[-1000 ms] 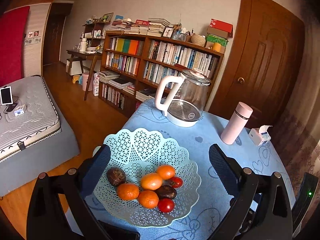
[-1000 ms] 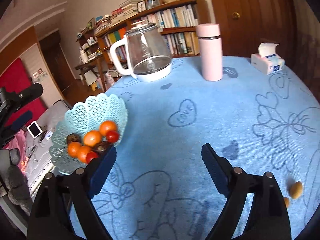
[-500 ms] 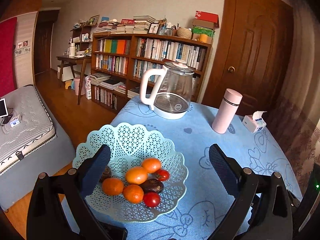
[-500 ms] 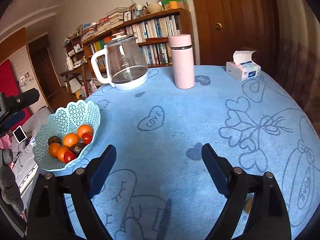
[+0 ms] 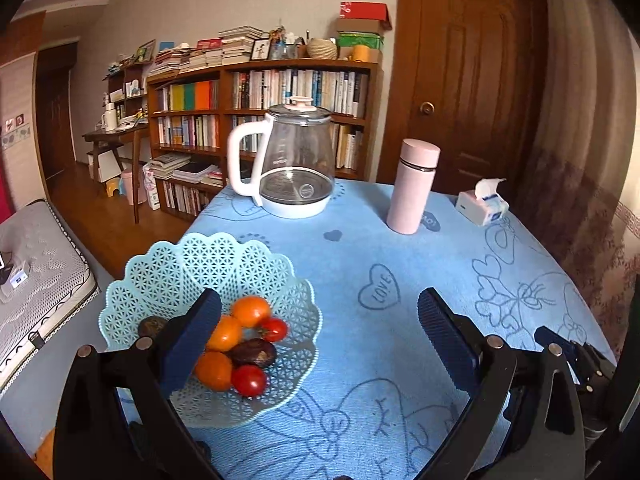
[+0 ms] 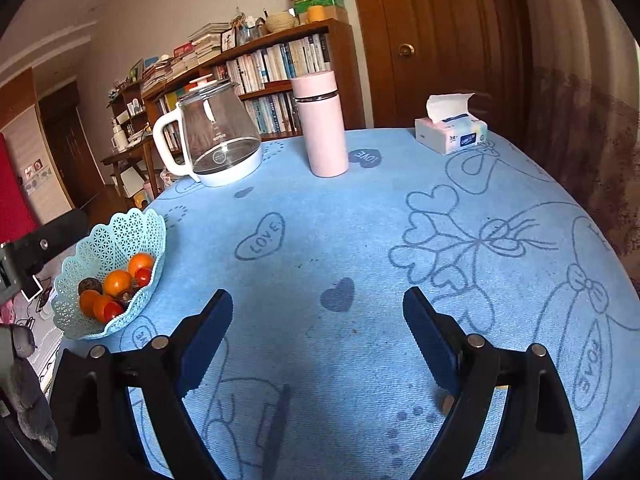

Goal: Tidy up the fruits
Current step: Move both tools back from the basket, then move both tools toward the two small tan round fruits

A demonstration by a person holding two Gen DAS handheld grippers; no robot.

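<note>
Turquoise lattice plastic forms the fruit basket point(image 5: 208, 264), which stands at the left edge of the surface point(image 5: 360, 264) and holds the fruits: four oranges point(image 5: 251, 310), two red tomatoes point(image 5: 249, 380), a dark brown avocado-like fruit point(image 5: 253, 353) among them, and a second dark fruit point(image 5: 151, 326) at the left side of the pile. Left gripper point(image 5: 319, 336) hangs above the near rim of the basket, its jaws wide apart and empty; its left finger point(image 5: 192, 340) overlaps part of the fruit pile in the left wrist view. Right gripper point(image 6: 318, 334) hovers over bare blue cloth near the middle of the surface, jaws likewise wide apart and holding nothing, with the basket well off to its left. A small tan object point(image 6: 447, 402) lies on the cloth just behind the right finger, largely hidden, so that its kind cannot be told. Toward the far edge stand a glass kettle point(image 5: 294, 160) with a white handle, a pink flask point(image 5: 412, 188) to its right, and a tissue box point(image 5: 482, 204) farther right, all well apart from the basket. Beyond the surface are a bookshelf point(image 5: 260, 100), a brown door point(image 5: 468, 80), and a bed point(image 5: 36, 260) at left.
</note>
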